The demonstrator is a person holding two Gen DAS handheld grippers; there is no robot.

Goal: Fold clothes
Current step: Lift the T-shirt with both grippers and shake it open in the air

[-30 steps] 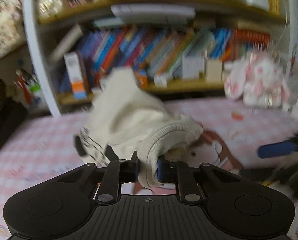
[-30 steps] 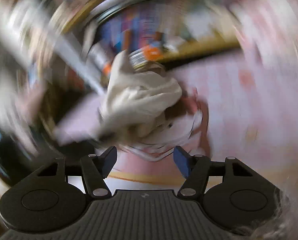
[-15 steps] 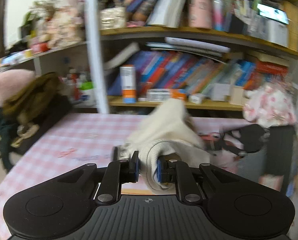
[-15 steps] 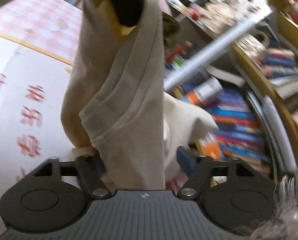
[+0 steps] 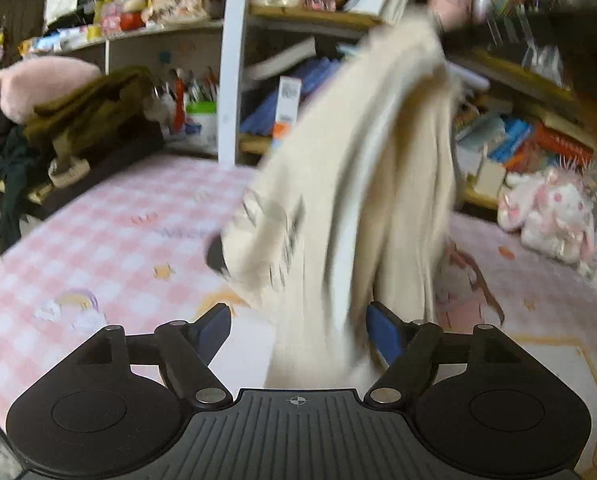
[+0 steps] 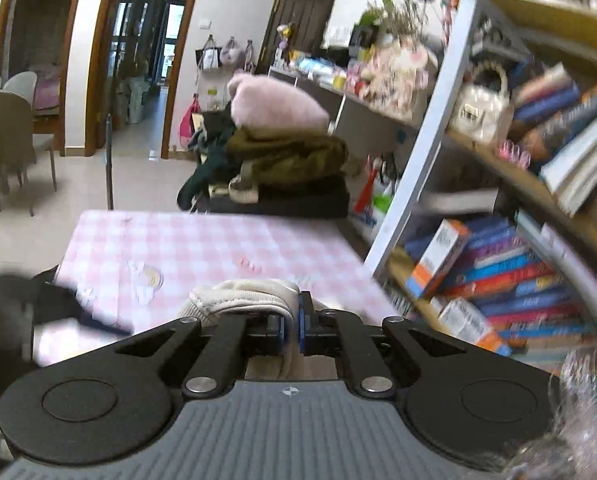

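The left gripper (image 5: 298, 330) has just been opening (jaws wide); the right gripper (image 6: 291, 322) is clamped.

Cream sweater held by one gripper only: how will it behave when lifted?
Likely floppy: the cream sweater hangs in long folds from the right gripper, shut on its ribbed edge. It probably swings, since its hanging part looks blurred. The left gripper has just opened around it.

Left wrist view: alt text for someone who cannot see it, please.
A cream garment hangs in front of the left gripper, whose blue-padded fingers stand open and have just been opening around the cloth. Beneath lies a pink checked cloth; behind, a crowded bookshelf.
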